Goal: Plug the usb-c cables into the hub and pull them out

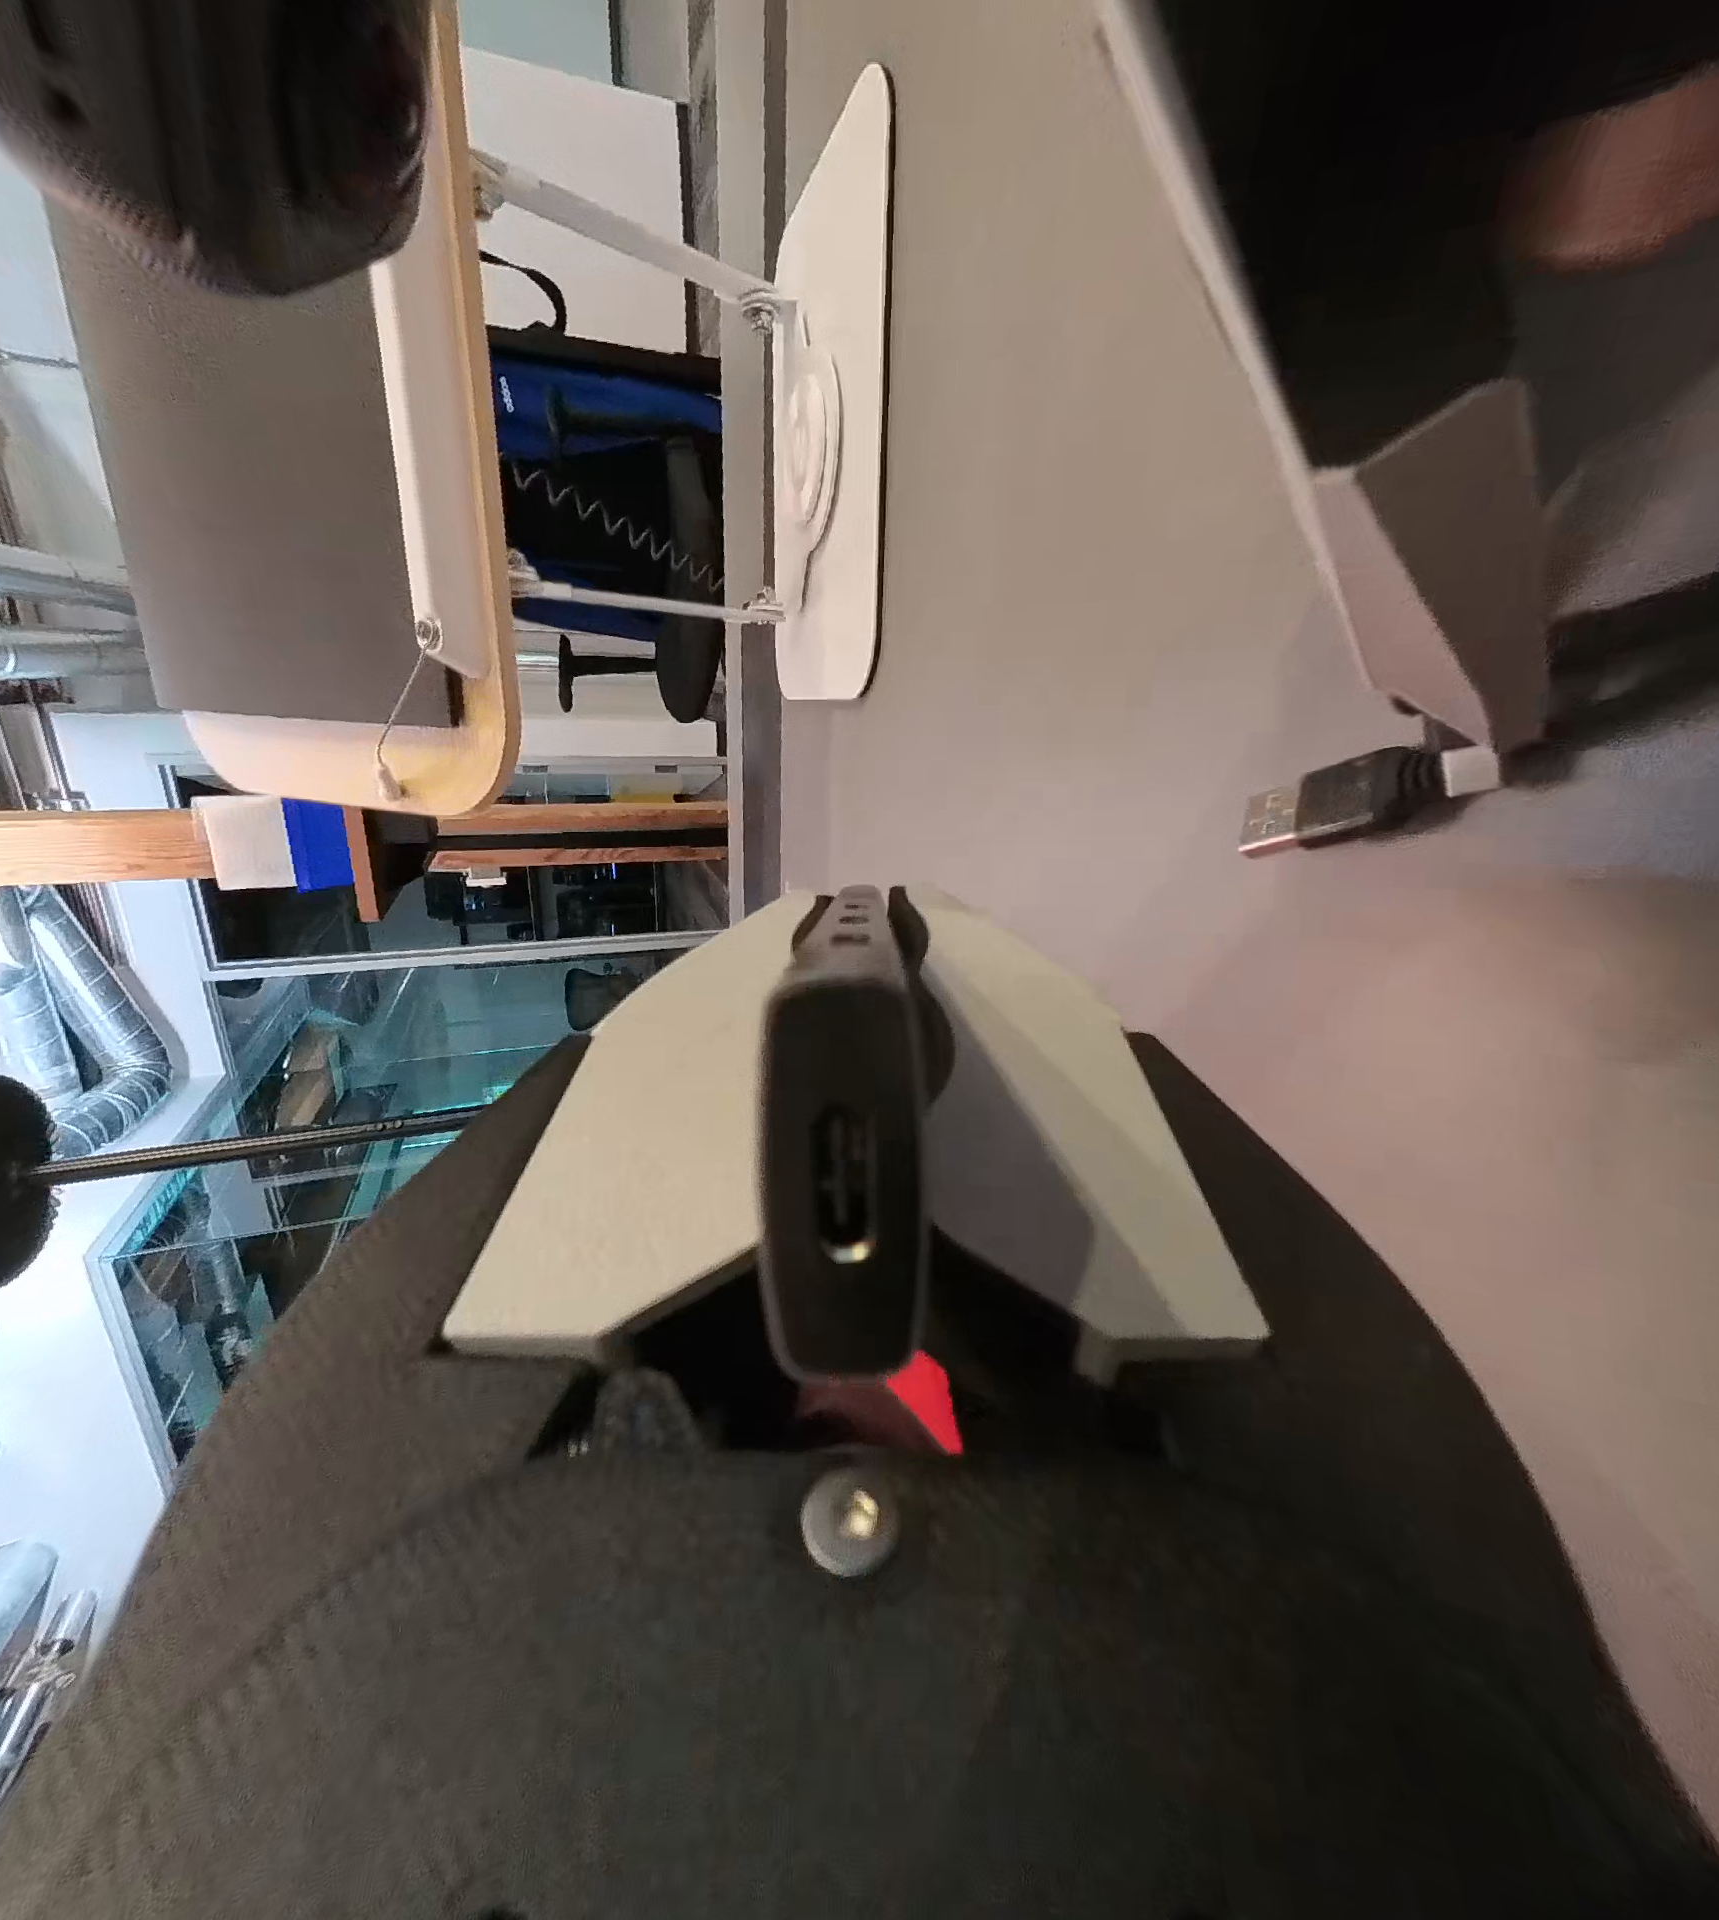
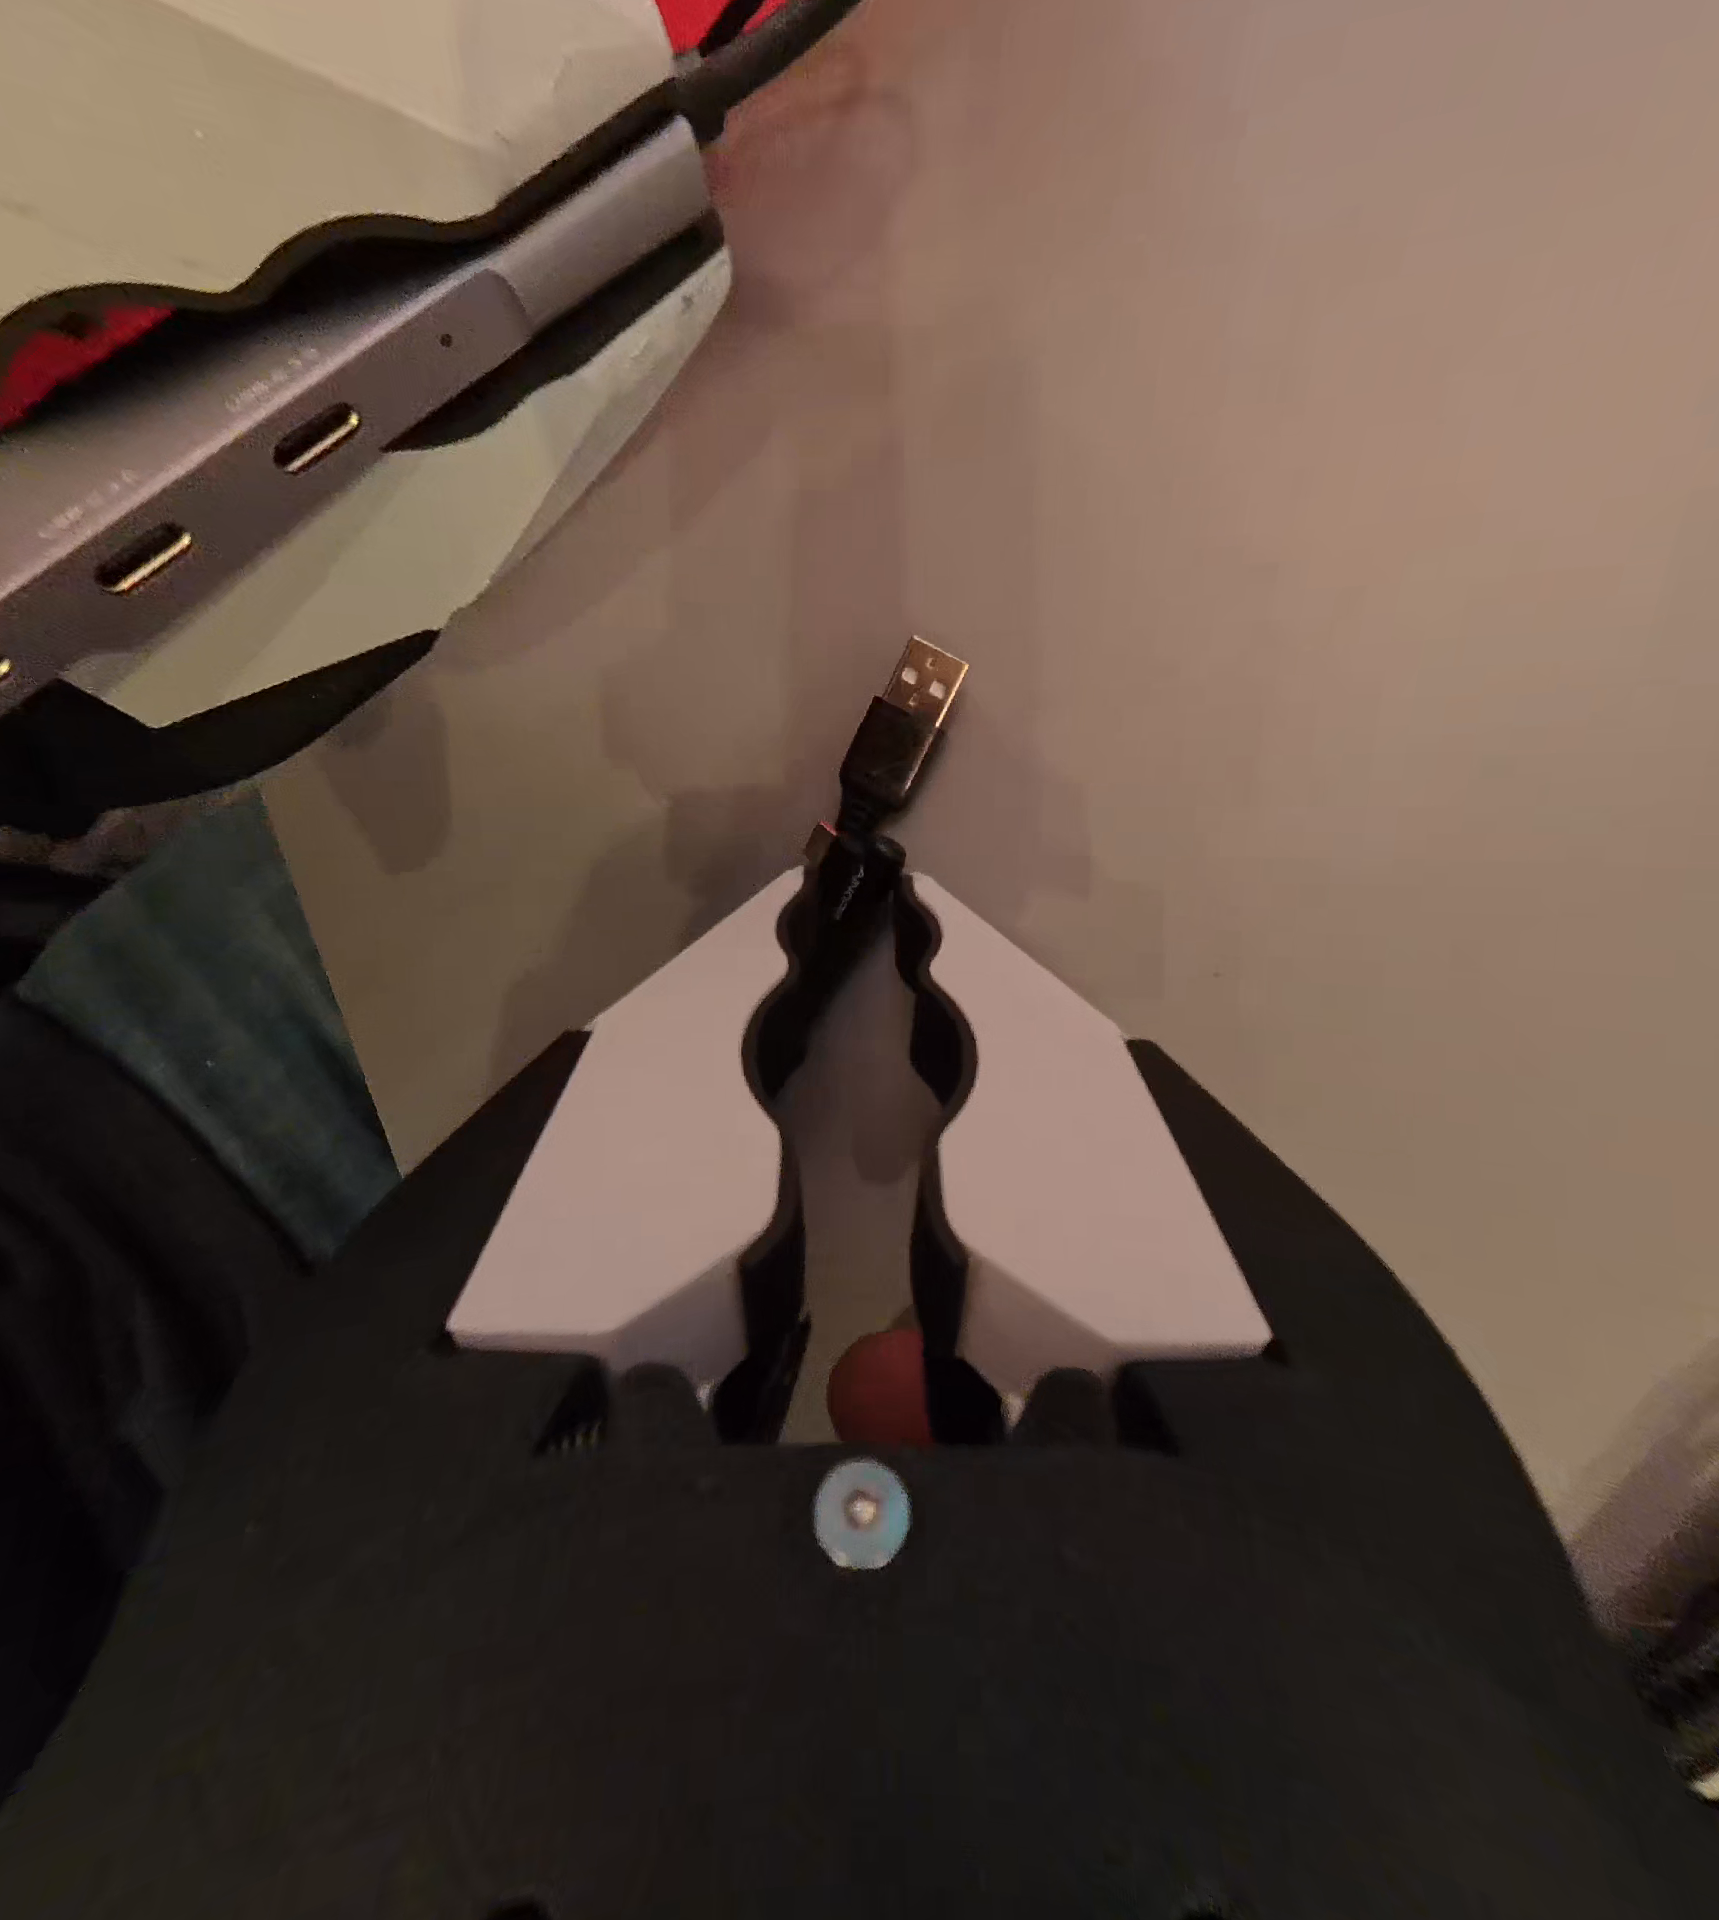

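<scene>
Closed tight, the left claw (image 1: 850, 935) grips the grey hub (image 1: 839, 1174) edge-on, one port facing the camera. Equally pinched, the right claw (image 2: 860, 883) holds a black cable (image 2: 850, 904), whose metal plug (image 2: 922, 686) juts past its fingertips over the table (image 2: 1354, 520), apart from the hub's ports (image 2: 315, 436).

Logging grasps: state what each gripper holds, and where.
Left gripper: slim grey metal hub, by its flat sides. Right gripper: black cable, behind its plug.
</scene>
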Demonstrator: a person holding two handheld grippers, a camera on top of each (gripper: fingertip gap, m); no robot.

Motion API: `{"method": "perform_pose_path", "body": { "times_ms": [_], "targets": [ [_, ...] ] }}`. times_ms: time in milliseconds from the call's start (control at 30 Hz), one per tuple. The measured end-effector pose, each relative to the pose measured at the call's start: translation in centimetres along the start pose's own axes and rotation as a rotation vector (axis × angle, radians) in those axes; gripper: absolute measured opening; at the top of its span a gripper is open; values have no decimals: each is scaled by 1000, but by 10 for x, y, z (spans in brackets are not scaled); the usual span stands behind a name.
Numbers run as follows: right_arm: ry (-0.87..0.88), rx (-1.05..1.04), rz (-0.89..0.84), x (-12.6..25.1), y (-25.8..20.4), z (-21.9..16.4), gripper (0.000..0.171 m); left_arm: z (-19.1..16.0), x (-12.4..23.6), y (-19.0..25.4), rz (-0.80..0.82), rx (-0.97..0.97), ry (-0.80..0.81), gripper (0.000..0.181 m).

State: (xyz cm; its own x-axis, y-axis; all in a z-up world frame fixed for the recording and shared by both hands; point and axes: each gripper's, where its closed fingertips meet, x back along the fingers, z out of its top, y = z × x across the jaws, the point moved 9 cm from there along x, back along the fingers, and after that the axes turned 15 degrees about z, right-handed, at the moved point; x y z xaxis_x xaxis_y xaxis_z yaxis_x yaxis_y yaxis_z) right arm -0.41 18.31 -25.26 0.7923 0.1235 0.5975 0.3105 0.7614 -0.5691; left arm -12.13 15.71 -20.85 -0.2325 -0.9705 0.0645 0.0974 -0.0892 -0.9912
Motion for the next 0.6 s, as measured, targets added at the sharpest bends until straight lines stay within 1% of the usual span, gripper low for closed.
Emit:
{"method": "perform_pose_path", "body": {
  "times_ms": [100, 200, 333, 467, 600],
  "targets": [
    [48, -1, -13, -3, -2, -2, 10, -3, 0, -2, 2, 16, -1, 10],
    [111, 0, 21, -6, -4, -3, 6, -5, 0, -3, -1, 30, 2, 10],
    [230, 35, 47, 3, -8, 1, 5, -8, -1, -5, -1, 55, -3, 10],
    [360, 24, 145, 24, -16, 8, 5, -8, -3, -8, 15, 81, -8, 10],
    [517, -55, 280, 46, -28, 13, 5, -6, -5, -9, 80, 63, -3, 10]
  ]
}}
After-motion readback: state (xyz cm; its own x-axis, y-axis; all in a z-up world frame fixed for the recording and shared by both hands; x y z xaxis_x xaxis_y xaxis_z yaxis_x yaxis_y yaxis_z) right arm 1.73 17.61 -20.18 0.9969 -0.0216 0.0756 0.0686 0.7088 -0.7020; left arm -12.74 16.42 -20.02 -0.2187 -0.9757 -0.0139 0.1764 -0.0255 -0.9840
